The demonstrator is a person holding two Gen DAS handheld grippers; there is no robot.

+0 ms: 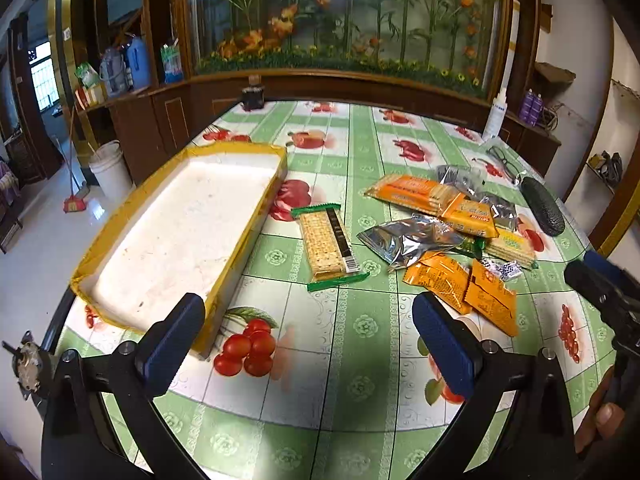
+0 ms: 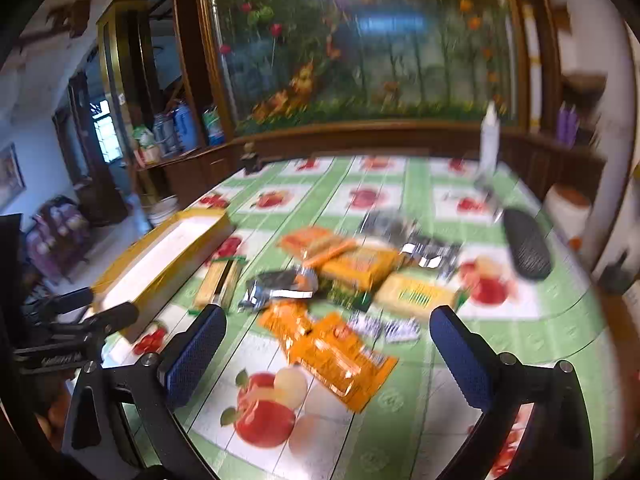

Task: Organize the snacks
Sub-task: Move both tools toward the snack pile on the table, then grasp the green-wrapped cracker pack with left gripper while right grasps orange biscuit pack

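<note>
Though claws (image 1: 308, 344) gape, snacks (image 1: 448, 224) beyond.

No legible text in either view. Green-edged cracker pack (image 1: 329, 243): dark strip of print plus a barcode, neither resolvable. Orange packets (image 1: 460, 280): small print, too fine to read. Orange cracker pack (image 1: 416, 192): lettering present, unreadable. Right wrist view too motion-blurred for any label.
</note>
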